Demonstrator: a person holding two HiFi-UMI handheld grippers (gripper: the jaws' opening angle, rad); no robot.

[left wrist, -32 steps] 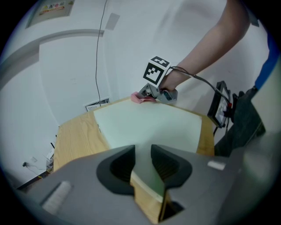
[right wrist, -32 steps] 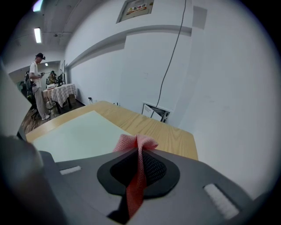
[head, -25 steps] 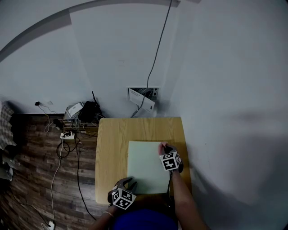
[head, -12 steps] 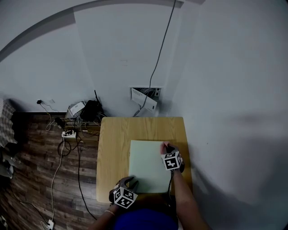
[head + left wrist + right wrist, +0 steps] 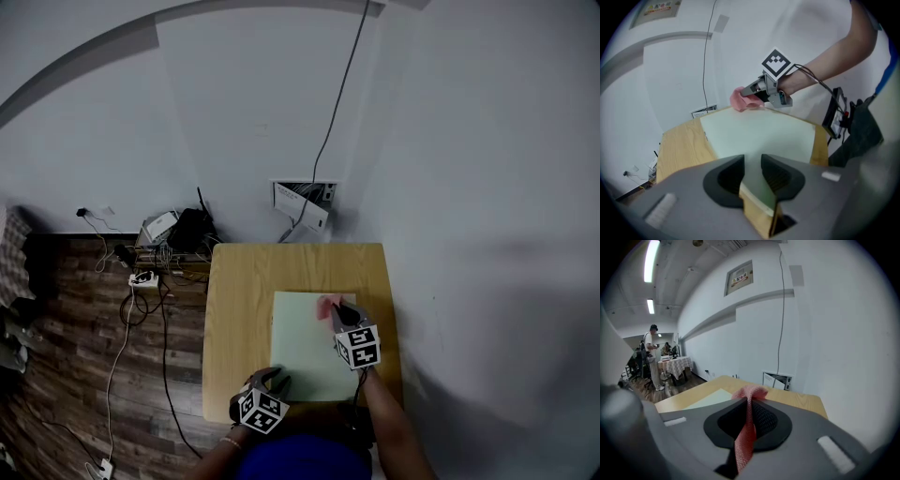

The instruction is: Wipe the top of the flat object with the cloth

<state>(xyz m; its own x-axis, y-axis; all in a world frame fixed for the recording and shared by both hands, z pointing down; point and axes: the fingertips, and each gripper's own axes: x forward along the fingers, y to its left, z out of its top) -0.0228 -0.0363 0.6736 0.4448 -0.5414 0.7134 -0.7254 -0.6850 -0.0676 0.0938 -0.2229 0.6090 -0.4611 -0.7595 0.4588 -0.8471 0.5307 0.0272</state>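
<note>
lying flat on the right half of a light wooden table point(image 5: 234, 309): a pale green flat board point(image 5: 302, 352), square to the table edges and reaching almost to the near edge; clamped on the board's near left corner: the left gripper point(image 5: 752, 171), jaws drawn partway in, both pads pressed on the thin edge, the corner wedged between them; pinched in the right gripper point(image 5: 749, 417): a pink mesh cloth point(image 5: 749, 394), jaws closed tight on it, a strip running down between the pads and a small bunch poking out beyond the tips; from the head view, held over the far right part of the board, just inside its far edge, cloth low on the green surface and seemingly touching it, marker cube on the side nearer the person; well apart from the left gripper, across the board's diagonal; beyond the table, low on the white wall: an open wall box point(image 5: 302, 202) with a dark cable point(image 5: 333, 103) rising from it up the wall; to the left on the dark wood floor: a black box point(image 5: 187, 230), a power strip point(image 5: 141, 279) and loose leads; far left in the right gripper view: a person point(image 5: 652, 357) standing by a table with a checked cover point(image 5: 675, 365), under ceiling strip lights point(image 5: 650, 258); high on the wall, a framed notice point(image 5: 739, 276), print too small to read
</note>
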